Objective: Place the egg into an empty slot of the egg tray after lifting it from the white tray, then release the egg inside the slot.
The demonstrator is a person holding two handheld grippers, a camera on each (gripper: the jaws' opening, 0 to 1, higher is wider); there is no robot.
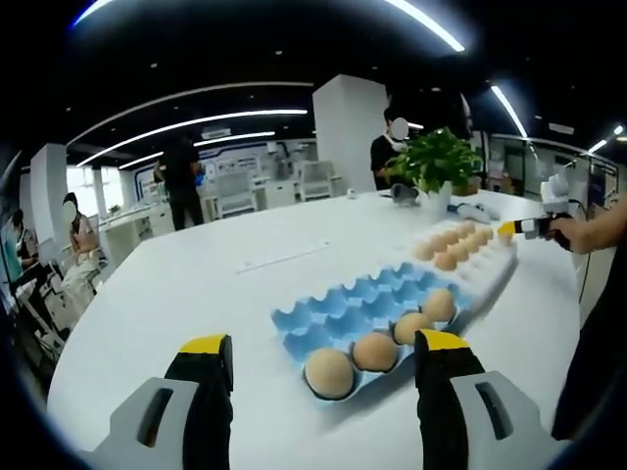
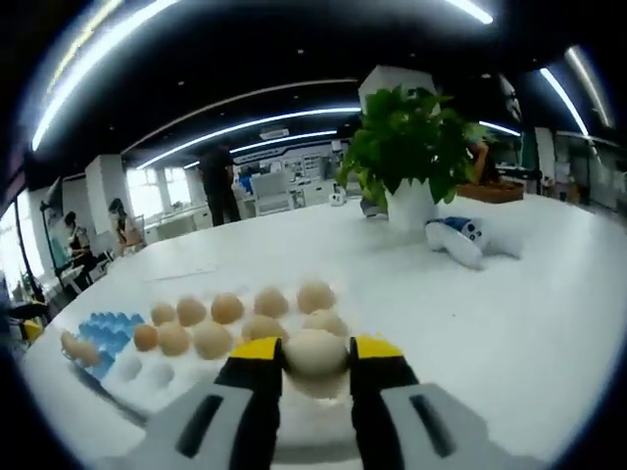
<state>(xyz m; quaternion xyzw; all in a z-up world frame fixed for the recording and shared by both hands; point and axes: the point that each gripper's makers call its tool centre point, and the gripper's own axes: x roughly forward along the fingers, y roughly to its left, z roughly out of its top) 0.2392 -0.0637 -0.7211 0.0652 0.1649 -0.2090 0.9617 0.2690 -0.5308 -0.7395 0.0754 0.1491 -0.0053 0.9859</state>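
Right gripper view: right tool [image 2: 314, 355] grips egg [image 2: 313, 354], long axis unclear

— Where's the egg?
— The tan egg [image 2: 313, 355] sits pinched between yellow-tipped fingers [image 2: 259, 351], over the white tray [image 2: 137, 377] of eggs.
— And the egg tray?
— The blue egg tray [image 1: 338, 311] lies flat; four eggs fill its near row.

The left gripper view looks from low over the white table [image 1: 176, 284], across the blue egg tray [image 1: 343, 313] toward the white tray [image 1: 490, 269]. The right gripper view sits close above that white tray [image 2: 147, 377], facing the potted plant [image 2: 407, 147]. Both views share both trays and the plant.
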